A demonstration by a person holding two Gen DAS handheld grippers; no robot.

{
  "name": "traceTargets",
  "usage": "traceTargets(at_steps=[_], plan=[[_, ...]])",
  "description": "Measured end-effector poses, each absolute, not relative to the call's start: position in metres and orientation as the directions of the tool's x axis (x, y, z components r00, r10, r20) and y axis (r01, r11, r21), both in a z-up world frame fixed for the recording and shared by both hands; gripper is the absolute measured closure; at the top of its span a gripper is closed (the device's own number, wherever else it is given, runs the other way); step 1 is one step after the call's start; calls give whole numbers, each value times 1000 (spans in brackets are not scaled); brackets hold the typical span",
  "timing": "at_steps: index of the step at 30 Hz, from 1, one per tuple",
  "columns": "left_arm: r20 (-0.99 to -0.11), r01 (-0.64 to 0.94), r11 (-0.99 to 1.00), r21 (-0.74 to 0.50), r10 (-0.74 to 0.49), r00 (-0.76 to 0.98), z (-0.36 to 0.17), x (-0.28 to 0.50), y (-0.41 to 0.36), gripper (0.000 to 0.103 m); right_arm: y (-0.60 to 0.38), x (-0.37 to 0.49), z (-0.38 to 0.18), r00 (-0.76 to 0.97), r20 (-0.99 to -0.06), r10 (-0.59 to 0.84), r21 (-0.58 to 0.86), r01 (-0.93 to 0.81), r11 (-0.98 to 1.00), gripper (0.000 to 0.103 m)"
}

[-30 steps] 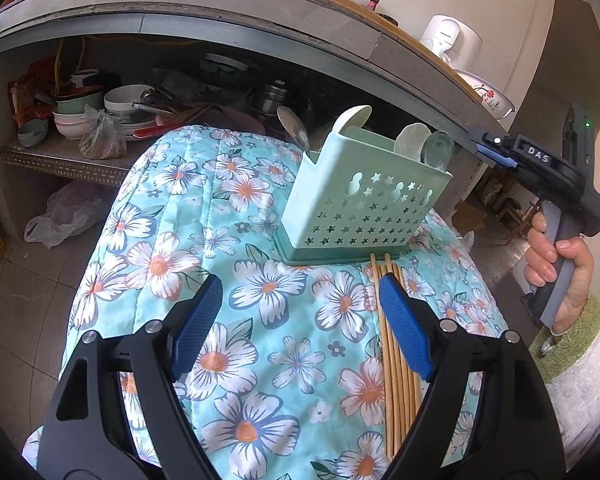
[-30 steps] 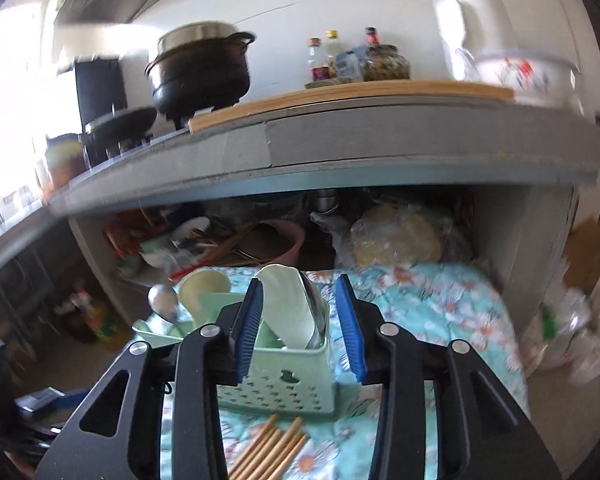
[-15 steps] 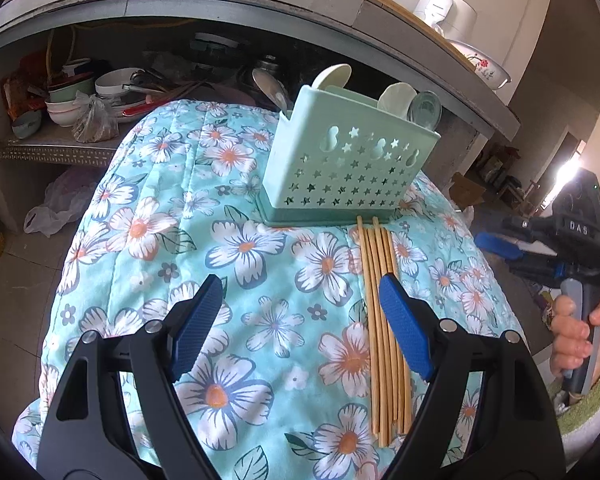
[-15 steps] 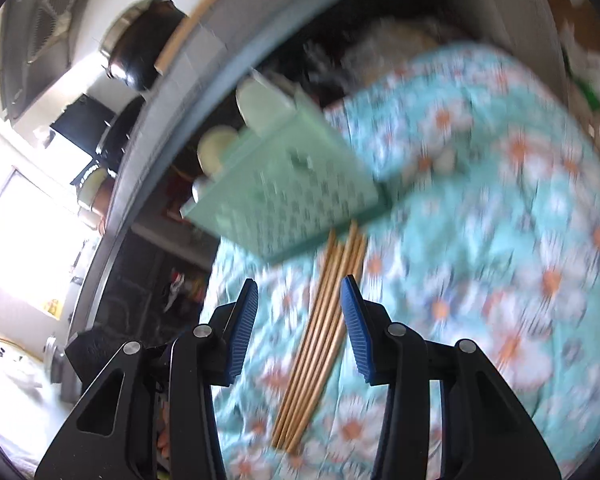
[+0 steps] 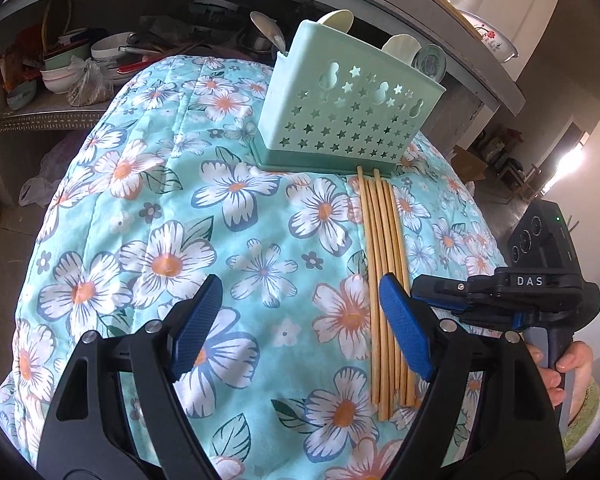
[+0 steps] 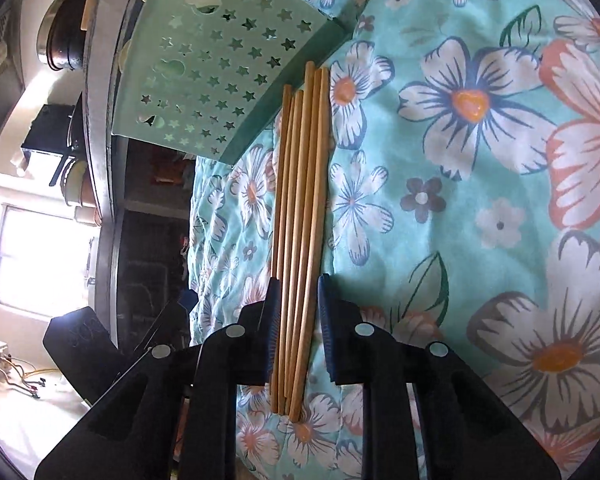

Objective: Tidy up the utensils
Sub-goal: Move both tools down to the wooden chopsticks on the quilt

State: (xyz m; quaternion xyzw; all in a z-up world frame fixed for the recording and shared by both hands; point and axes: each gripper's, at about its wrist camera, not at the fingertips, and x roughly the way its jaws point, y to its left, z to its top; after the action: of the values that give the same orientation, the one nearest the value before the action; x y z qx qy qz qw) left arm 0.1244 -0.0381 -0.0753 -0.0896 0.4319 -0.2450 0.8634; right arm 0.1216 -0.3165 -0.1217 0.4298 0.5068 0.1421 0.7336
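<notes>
Bundle of wooden chopsticks point(image 6: 298, 240) flat on the floral quilted cloth point(image 5: 160, 208), far ends just short of the base of the mint-green utensil holder point(image 5: 352, 112). Holder upright on the cloth, star cut-outs in the front wall; pale spoons point(image 5: 338, 20) and a metal spoon point(image 5: 266, 34) upright inside, plus a small round patterned piece point(image 5: 431, 62) at the right end. Right gripper point(image 6: 298, 300) low over the near part of the bundle, jaws straddling the sticks and closing; left pad against the outermost stick, a narrow gap visible at the right pad point(image 6: 325, 312), so not yet clamped. Seen from the left wrist, same gripper coming in level from the right, a hand point(image 5: 564, 372) with a green cuff on its handle. Left gripper point(image 5: 300, 328) above the cloth beside the bundle, jaws wide apart, nothing between them; its right finger point(image 5: 404, 328) overlapping the sticks in view, contact not determinable. Behind the holder, a grey counter edge point(image 5: 440, 40) overhanging. Under the counter, a cluttered shelf: stacked bowls point(image 5: 60, 68), a plastic bag point(image 5: 88, 86). On the counter top, a dark pot point(image 6: 62, 36) and a white floral bowl point(image 5: 490, 40).
</notes>
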Motion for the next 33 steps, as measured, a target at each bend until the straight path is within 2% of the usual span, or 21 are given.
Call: traceTargets(at_steps=[4, 25, 28, 33], plan=[[-703, 342, 862, -375, -505, 501, -76, 125, -37, 26, -319, 124, -130, 443, -612, 655, 786, 251, 565, 94], [-715, 347, 841, -415, -538, 446, -80, 129, -49, 27, -366, 99, -143, 475, -544, 691, 837, 260, 481, 96], [-716, 356, 821, -446, -566, 408, -85, 131, -56, 36, -384, 89, -141, 479, -548, 686, 835, 271, 479, 96], [-710, 359, 774, -521, -627, 320, -97, 138, -70, 60, -411, 67, -139, 495, -557, 667, 830, 287, 479, 96]])
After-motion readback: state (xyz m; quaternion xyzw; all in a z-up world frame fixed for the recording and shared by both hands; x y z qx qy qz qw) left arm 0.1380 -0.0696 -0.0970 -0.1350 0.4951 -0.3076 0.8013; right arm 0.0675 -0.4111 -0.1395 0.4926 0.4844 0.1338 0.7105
